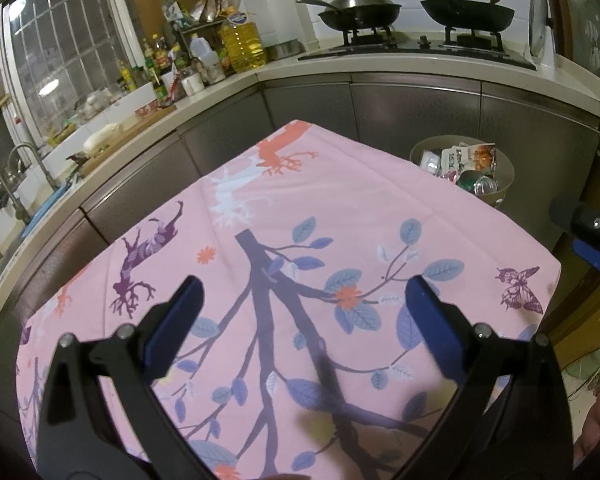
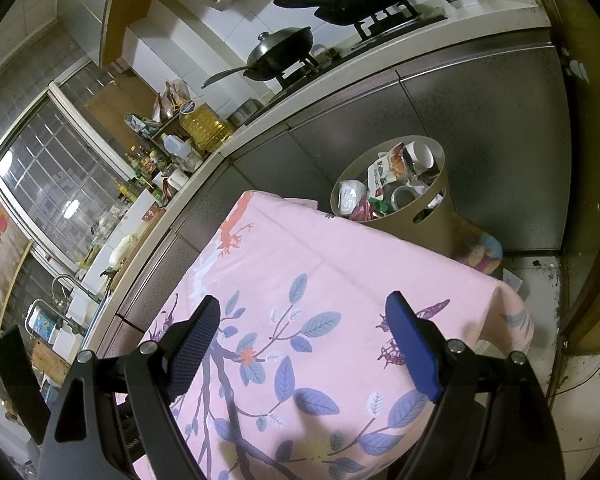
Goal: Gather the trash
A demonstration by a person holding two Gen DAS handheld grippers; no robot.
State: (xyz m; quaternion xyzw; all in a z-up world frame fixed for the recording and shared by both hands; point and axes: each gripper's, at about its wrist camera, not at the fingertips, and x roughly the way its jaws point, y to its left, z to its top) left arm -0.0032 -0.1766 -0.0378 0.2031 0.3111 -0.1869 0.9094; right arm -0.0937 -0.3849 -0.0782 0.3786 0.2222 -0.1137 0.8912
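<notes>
Pink floral tablecloth (image 1: 340, 216) lies bare under both spread, empty grippers, left gripper (image 1: 304, 300) and right gripper (image 2: 304, 320); the beige round bin (image 2: 440, 216) brims with wrappers.

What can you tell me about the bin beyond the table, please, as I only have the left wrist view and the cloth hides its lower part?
Observer: The right wrist view shows the bin down its side wall, with a slot cut near the rim. It stands off the table's far corner, in front of the cabinets.
Operator: Thank you. Is the right gripper holding anything?
Observer: No. It is open above the pink cloth, with nothing between its fingers.
Operator: Is anything next to the bin?
Observer: A colourful printed thing sits low at the bin's right. I cannot tell what it is.
</notes>
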